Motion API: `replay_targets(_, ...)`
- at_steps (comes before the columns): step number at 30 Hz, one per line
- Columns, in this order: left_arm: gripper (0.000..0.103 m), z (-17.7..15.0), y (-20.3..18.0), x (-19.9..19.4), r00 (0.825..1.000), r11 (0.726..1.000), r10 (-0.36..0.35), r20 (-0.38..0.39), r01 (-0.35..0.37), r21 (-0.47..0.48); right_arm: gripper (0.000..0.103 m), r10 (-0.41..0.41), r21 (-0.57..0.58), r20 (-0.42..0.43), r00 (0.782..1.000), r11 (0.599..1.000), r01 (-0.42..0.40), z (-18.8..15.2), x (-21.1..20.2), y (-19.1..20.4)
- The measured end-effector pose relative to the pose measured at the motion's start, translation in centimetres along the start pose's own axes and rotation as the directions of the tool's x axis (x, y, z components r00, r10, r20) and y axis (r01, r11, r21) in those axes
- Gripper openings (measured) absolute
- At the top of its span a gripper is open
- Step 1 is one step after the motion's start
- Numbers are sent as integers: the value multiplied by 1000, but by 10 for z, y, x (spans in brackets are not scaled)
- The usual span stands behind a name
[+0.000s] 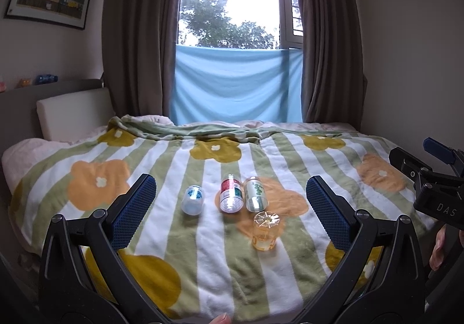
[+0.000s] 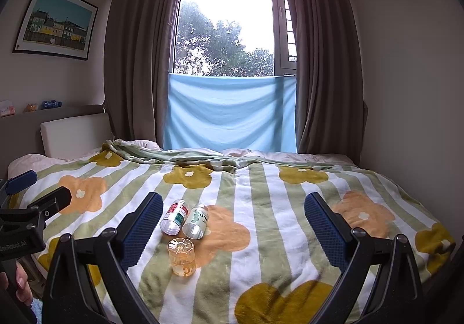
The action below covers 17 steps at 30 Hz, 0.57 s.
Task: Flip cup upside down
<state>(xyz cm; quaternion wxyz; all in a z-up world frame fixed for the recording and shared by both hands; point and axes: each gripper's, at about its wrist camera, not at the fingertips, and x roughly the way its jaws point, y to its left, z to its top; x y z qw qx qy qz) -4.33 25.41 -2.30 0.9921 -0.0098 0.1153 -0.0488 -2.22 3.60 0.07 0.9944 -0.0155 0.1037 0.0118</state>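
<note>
Gaping wide and empty, both grippers [image 1: 230, 202] [image 2: 233, 222] hover above the cup [image 1: 265, 229].

Four cups on blanket [image 1: 162, 237]: three lying [image 1: 193, 199] [image 1: 231, 194] [image 1: 255, 194], one inverted [image 1: 265, 231]. Two tongs [image 1: 232, 209] [image 2: 233, 224].

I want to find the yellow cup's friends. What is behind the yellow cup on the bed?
Behind the yellow cup lie a red-label cup and a green-dotted cup, side by side on the blanket. A blue-print cup lies further left. Their undersides are hidden.
</note>
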Motion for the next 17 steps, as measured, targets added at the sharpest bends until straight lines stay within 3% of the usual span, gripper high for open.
replay_targets(17,103,-1,-8,-15,997,1000,3,74,-6,29,98,-2,2,-10,1000,1000,2,-3,4,-4)
